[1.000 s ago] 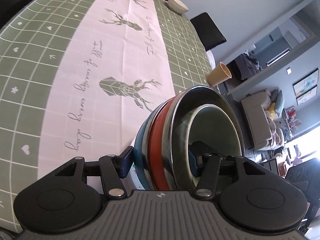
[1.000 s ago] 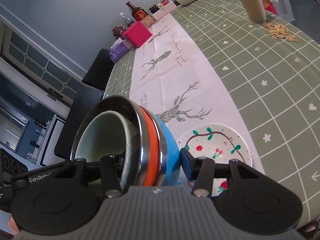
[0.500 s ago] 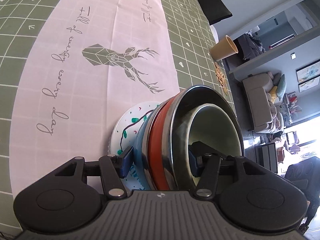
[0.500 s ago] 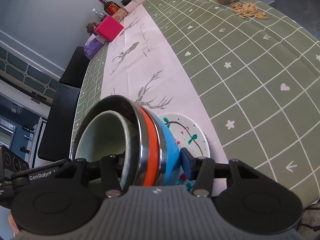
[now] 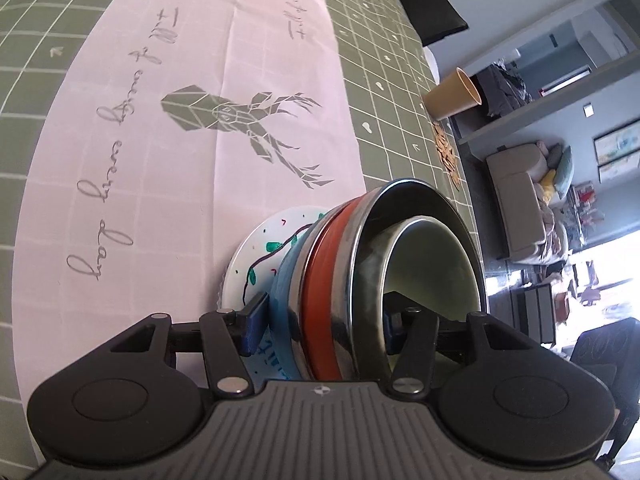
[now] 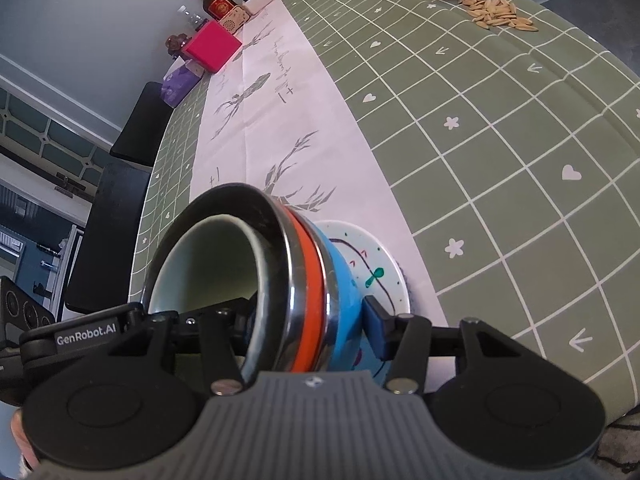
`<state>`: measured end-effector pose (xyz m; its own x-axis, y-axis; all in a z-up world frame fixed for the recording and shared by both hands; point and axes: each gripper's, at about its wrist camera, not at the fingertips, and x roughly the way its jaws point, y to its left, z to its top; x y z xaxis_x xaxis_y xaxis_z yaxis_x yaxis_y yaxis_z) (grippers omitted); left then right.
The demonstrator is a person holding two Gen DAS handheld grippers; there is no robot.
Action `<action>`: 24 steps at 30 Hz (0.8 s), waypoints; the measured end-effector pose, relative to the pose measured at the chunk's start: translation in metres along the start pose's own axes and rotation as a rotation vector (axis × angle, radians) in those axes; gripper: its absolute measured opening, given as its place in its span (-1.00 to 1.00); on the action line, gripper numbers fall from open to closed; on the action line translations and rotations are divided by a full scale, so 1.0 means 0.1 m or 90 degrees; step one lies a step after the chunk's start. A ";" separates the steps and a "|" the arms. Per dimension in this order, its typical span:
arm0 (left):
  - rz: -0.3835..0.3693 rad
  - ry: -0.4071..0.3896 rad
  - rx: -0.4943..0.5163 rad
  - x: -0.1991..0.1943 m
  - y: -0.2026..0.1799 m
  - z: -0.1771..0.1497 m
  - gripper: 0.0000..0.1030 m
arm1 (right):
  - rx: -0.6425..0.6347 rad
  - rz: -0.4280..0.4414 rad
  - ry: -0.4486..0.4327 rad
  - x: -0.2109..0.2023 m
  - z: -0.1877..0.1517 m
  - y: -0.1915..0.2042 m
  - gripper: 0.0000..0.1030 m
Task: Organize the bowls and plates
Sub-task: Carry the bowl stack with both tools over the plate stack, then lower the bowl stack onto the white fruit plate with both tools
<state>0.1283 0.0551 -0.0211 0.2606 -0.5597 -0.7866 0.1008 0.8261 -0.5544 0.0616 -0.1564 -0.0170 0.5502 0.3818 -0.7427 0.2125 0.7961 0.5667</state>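
Note:
A stack of nested bowls (image 5: 360,280) is held from both sides: a pale green bowl inside a steel one, then an orange and a blue bowl. It also shows in the right wrist view (image 6: 288,280). My left gripper (image 5: 320,324) is shut on its rim, and my right gripper (image 6: 308,328) is shut on the opposite rim. The blue base sits right over a white plate (image 5: 260,248) with painted green leaves, which also shows in the right wrist view (image 6: 376,252); I cannot tell if they touch.
The table has a green grid cloth (image 6: 500,140) with a pink deer runner (image 5: 200,80). A paper cup (image 5: 452,96) and scattered seeds (image 6: 500,12) lie to the right. A pink box (image 6: 212,46), bottles and jars stand at the far end.
Both grippers have carried the bowl stack back toward the near table edge and lower, so the painted plate now lies directly under the blue bowl.

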 end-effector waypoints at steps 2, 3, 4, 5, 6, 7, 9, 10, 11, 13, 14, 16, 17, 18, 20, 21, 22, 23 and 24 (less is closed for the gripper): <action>-0.001 -0.001 0.001 -0.01 0.01 0.00 0.18 | -0.013 -0.005 -0.010 -0.01 -0.01 0.03 0.06; -0.001 -0.003 0.006 -0.01 0.00 0.00 0.18 | -0.016 -0.005 -0.014 -0.01 -0.02 0.03 0.07; 0.002 -0.008 0.010 -0.02 0.00 0.00 0.20 | -0.018 -0.001 -0.018 -0.02 -0.02 0.03 0.11; 0.007 -0.015 0.014 -0.02 -0.01 0.00 0.20 | -0.021 0.005 -0.022 -0.02 -0.02 0.03 0.19; 0.014 -0.021 0.018 -0.03 -0.01 0.00 0.24 | -0.025 0.008 -0.025 -0.02 -0.02 0.04 0.22; 0.021 -0.024 0.024 -0.04 -0.02 0.00 0.29 | -0.031 0.008 -0.032 -0.04 -0.03 0.05 0.27; 0.032 -0.026 0.038 -0.06 -0.04 -0.01 0.36 | -0.060 0.002 -0.045 -0.06 -0.04 0.10 0.39; 0.033 -0.026 0.044 -0.07 -0.06 -0.01 0.39 | -0.074 -0.003 -0.050 -0.08 -0.04 0.12 0.50; 0.032 -0.029 0.050 -0.08 -0.07 -0.02 0.41 | -0.083 -0.004 -0.056 -0.10 -0.05 0.12 0.54; 0.026 -0.041 0.063 -0.14 -0.10 -0.03 0.46 | -0.089 0.010 -0.063 -0.15 -0.04 0.11 0.55; 0.026 -0.049 0.071 -0.18 -0.11 -0.04 0.48 | -0.090 0.026 -0.065 -0.18 -0.04 0.09 0.57; 0.029 -0.067 0.088 -0.27 -0.14 -0.06 0.52 | -0.110 0.064 -0.064 -0.25 -0.02 0.03 0.59; 0.029 -0.075 0.093 -0.31 -0.15 -0.06 0.53 | -0.118 0.093 -0.060 -0.29 0.01 -0.02 0.61; 0.024 -0.081 0.092 -0.36 -0.15 -0.07 0.54 | -0.110 0.120 -0.057 -0.32 0.03 -0.09 0.62; 0.005 -0.090 0.080 -0.46 -0.10 -0.06 0.56 | -0.063 0.173 -0.058 -0.39 0.09 -0.26 0.66; -0.004 -0.096 0.069 -0.50 -0.06 -0.05 0.58 | -0.033 0.194 -0.062 -0.42 0.12 -0.37 0.67; -0.008 -0.103 0.056 -0.54 -0.01 -0.05 0.58 | -0.002 0.207 -0.068 -0.44 0.13 -0.46 0.68; -0.009 -0.116 0.034 -0.58 0.07 -0.04 0.58 | 0.035 0.209 -0.079 -0.48 0.14 -0.59 0.68; -0.009 -0.139 -0.003 -0.62 0.16 -0.05 0.59 | 0.061 0.201 -0.095 -0.51 0.14 -0.68 0.67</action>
<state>0.1087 0.1029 0.0170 0.4614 -0.5431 -0.7015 0.1019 0.8180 -0.5662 0.0305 -0.2369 -0.0122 0.7114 0.5233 -0.4691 0.0835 0.5999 0.7957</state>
